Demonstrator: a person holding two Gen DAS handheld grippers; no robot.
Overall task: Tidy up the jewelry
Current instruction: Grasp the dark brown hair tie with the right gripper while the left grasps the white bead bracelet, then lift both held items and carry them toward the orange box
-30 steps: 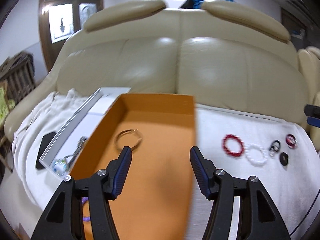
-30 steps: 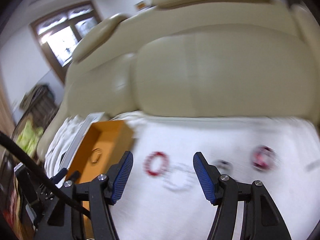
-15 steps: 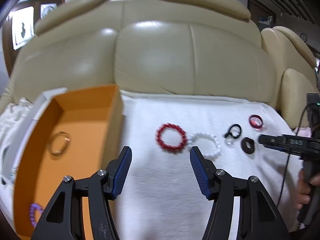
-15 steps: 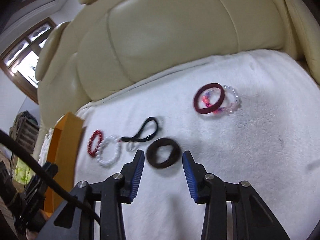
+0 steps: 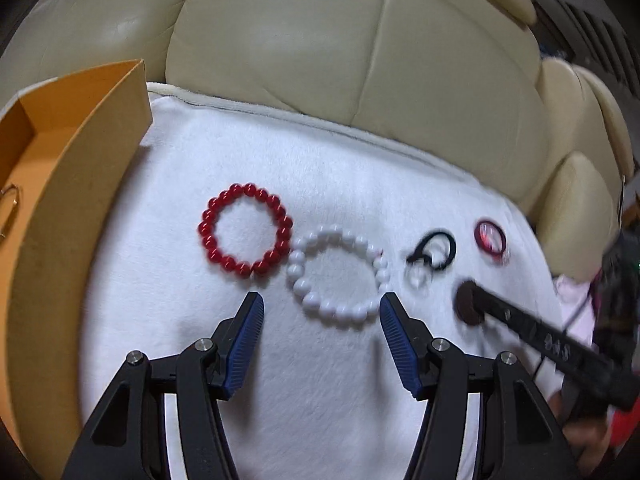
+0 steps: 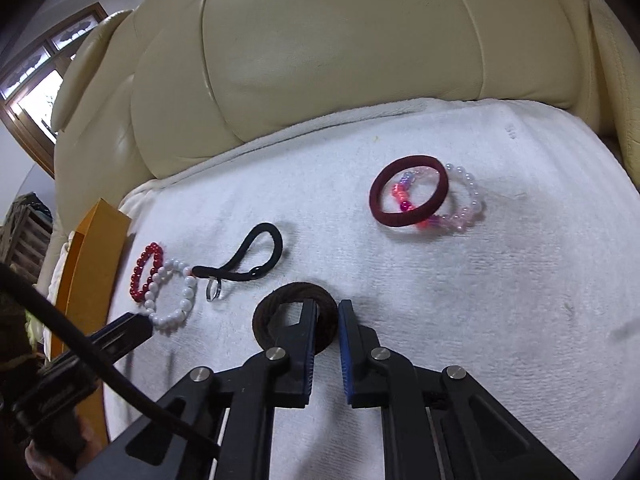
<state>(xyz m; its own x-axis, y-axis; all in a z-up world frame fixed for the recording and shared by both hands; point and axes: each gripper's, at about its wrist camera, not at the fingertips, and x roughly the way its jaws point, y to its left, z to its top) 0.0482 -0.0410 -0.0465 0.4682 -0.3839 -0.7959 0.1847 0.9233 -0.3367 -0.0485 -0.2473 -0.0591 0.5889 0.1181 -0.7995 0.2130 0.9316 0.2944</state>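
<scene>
Right tool [image 6: 329,312] pinching dark brown hair tie [image 6: 276,304] — lying flat, left tool [image 5: 321,312] spread wide — empty

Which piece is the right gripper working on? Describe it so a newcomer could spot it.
On the white towel spread over the cream sofa, find the item nearest the camera. It is the dark brown hair tie; the right gripper straddles its rim. Unlike its beaded neighbours, it is a plain, thick fabric loop.

A white towel [image 6: 440,300] covers the cream leather sofa seat [image 6: 320,60], bearing an orange box [image 5: 72,200] at left, bead bracelets and hair ties mid-frame.
</scene>
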